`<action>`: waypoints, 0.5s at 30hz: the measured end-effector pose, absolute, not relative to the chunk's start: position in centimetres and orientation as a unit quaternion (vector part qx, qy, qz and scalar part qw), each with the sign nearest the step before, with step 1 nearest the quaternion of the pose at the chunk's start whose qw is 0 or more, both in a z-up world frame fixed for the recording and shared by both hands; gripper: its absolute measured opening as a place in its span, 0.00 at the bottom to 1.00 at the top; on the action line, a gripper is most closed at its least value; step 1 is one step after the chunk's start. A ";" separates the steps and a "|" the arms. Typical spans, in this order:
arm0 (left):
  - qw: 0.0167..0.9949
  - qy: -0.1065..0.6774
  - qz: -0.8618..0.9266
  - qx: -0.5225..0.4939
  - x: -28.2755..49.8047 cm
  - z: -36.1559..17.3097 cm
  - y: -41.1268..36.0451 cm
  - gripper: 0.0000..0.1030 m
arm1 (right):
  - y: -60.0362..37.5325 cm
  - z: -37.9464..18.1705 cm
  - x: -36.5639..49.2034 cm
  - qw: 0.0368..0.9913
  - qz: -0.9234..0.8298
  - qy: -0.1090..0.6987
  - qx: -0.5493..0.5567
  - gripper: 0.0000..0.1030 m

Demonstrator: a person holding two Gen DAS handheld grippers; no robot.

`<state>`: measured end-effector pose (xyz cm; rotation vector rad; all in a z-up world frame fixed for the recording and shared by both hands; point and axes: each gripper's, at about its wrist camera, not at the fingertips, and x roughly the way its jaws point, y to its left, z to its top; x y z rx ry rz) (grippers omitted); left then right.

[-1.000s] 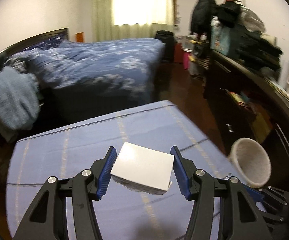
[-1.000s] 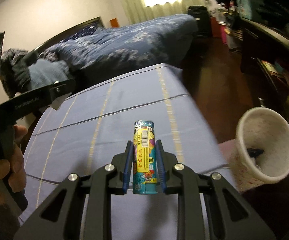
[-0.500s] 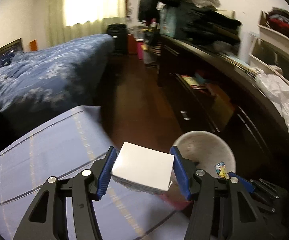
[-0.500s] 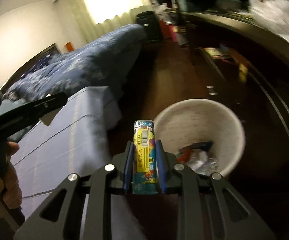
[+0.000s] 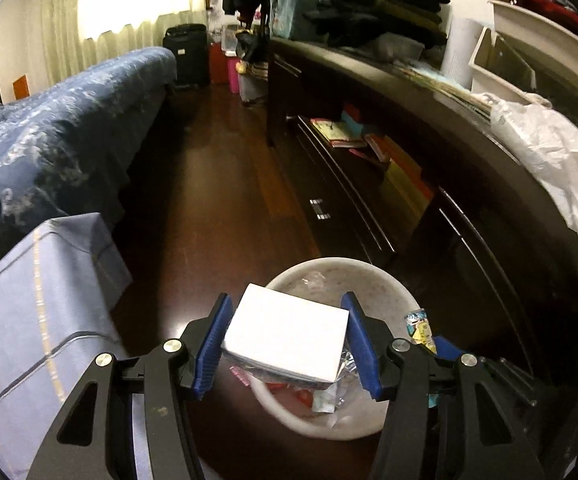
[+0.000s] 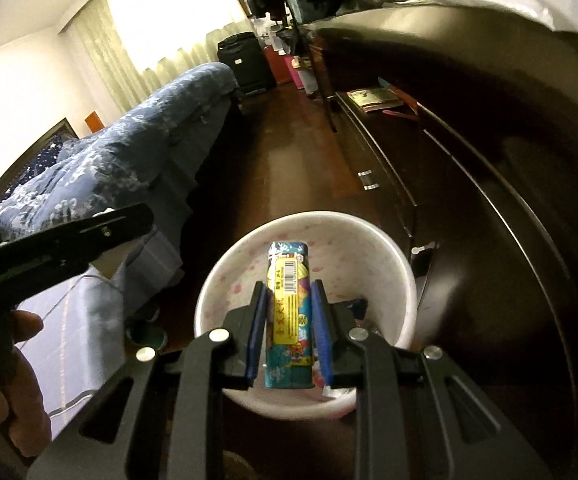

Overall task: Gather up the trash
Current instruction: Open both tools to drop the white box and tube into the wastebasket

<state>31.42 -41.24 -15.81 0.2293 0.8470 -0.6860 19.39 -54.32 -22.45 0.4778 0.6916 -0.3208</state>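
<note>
We hold both pieces over the one white bin [image 6: 403, 276] on the floor, so each can drop straight in. The left claw [image 5: 287, 340] grips one white box [image 5: 289, 338]; the right claw [image 6: 289, 320] grips one colourful packet [image 6: 291, 312]. The bin already has several wrappers inside.

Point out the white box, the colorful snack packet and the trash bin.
white box [image 5: 287, 332], left wrist view, middle of its top face.
colorful snack packet [image 6: 291, 304], right wrist view, on its yellow label strip.
trash bin [image 6: 369, 258], right wrist view, bare inner wall below the far rim.
</note>
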 end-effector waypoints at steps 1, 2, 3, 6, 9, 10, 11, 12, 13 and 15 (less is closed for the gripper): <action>0.848 0.404 -0.325 0.109 31.7 -16.1 -41.7 0.55 | -54.5 -22.7 19.7 0.900 -0.160 0.335 0.228 0.23; 0.848 0.405 -0.325 0.109 31.9 -16.4 -42.0 0.56 | -54.7 -23.0 20.0 0.901 -0.167 0.335 0.221 0.25; 0.846 0.408 -0.325 0.110 32.3 -16.8 -42.5 0.65 | -54.8 -23.2 20.3 0.901 -0.171 0.336 0.216 0.25; 0.843 0.416 -0.326 0.106 32.9 -17.4 -42.8 0.81 | -55.4 -23.9 20.6 0.902 -0.185 0.330 0.208 0.56; 0.847 0.412 -0.320 0.105 33.1 -17.4 -42.5 0.88 | -55.6 -24.4 20.4 0.904 -0.197 0.324 0.199 0.63; 0.848 0.411 -0.319 0.103 33.2 -17.5 -42.5 0.88 | -55.7 -24.6 20.4 0.903 -0.197 0.325 0.201 0.63; 0.851 0.408 -0.315 0.100 33.3 -17.4 -42.2 0.88 | -55.7 -24.6 20.4 0.902 -0.196 0.326 0.204 0.63; 0.852 0.407 -0.314 0.099 33.4 -17.3 -42.1 0.89 | -55.7 -24.7 20.3 0.902 -0.194 0.327 0.205 0.63; 0.854 0.406 -0.312 0.097 33.4 -17.1 -41.9 0.90 | -55.6 -24.7 20.4 0.901 -0.194 0.328 0.205 0.63; 0.856 0.404 -0.308 0.094 33.4 -16.9 -41.5 0.91 | -55.3 -24.7 20.4 0.901 -0.193 0.332 0.202 0.63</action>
